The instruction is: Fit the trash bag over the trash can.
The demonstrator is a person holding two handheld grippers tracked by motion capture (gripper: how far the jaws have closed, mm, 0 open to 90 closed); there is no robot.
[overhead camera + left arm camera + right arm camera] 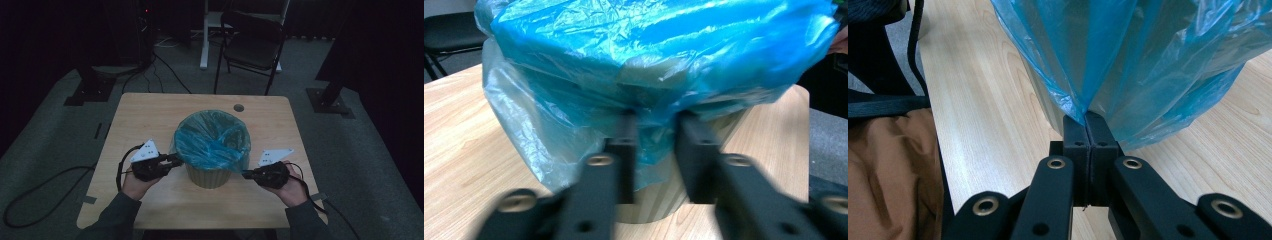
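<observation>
Item: blue liner over bin, surface centre. Right tool clamps hem; left tool straddles opposite hem, jaws parted, unpinched.

The high view looks forward and down over the whole bench. Both claw views sit close and level, facing the blue-lined bin from opposite sides.

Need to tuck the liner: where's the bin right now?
In the high view the bin stands mid-table, toward the person's edge, between the left gripper and right gripper, blue bag over its rim.
</observation>
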